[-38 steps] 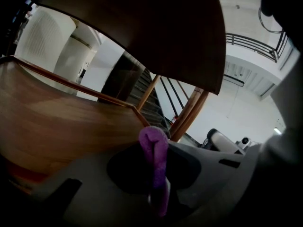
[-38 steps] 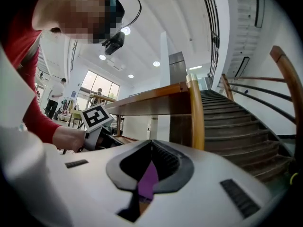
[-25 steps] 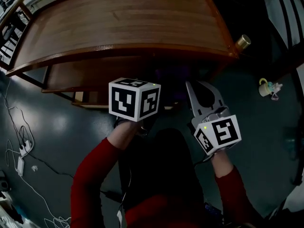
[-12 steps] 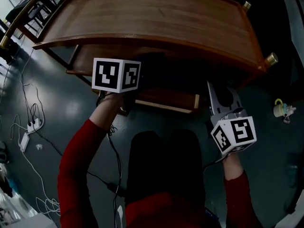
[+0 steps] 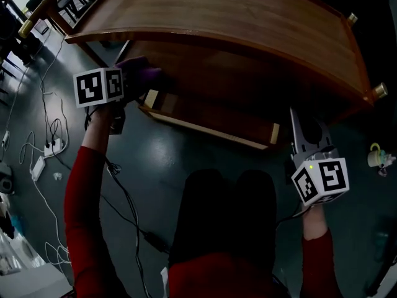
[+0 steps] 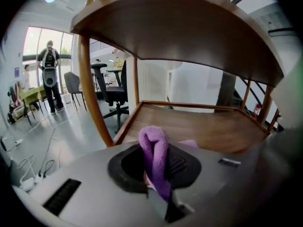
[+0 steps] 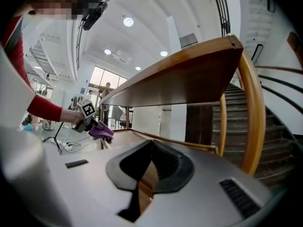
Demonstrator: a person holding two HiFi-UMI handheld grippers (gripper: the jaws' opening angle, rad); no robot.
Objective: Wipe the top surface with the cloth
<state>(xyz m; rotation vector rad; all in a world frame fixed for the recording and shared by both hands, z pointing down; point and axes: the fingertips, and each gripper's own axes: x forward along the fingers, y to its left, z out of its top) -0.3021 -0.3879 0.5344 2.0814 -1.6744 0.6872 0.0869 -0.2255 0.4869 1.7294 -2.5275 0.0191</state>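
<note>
The wooden table's top surface (image 5: 236, 17) curves across the upper head view, with a lower shelf (image 5: 217, 113) beneath it. My left gripper (image 5: 131, 81) is shut on a purple cloth (image 5: 141, 73) at the shelf's left end, below the top's front edge. In the left gripper view the cloth (image 6: 154, 148) stands folded between the jaws of the left gripper (image 6: 158, 167), and the shelf (image 6: 203, 129) lies ahead under the top's underside (image 6: 180, 32). My right gripper (image 5: 304, 129) hangs shut and empty by the table's right end. In the right gripper view, beyond the right gripper (image 7: 150, 150), the cloth (image 7: 101, 132) shows far off.
Cables and a power strip (image 5: 44, 149) lie on the dark floor at left. A small mug-like object (image 5: 378, 157) sits on the floor at right. Brass-capped table legs (image 5: 379, 90) stand at the corners. Office chairs (image 6: 111, 86) and a distant person (image 6: 49, 74) are beyond; stairs (image 7: 279, 112) rise at right.
My left gripper has swung left and outward along the table front, and the purple cloth now shows in it. The right gripper has drifted right and lower in view.
</note>
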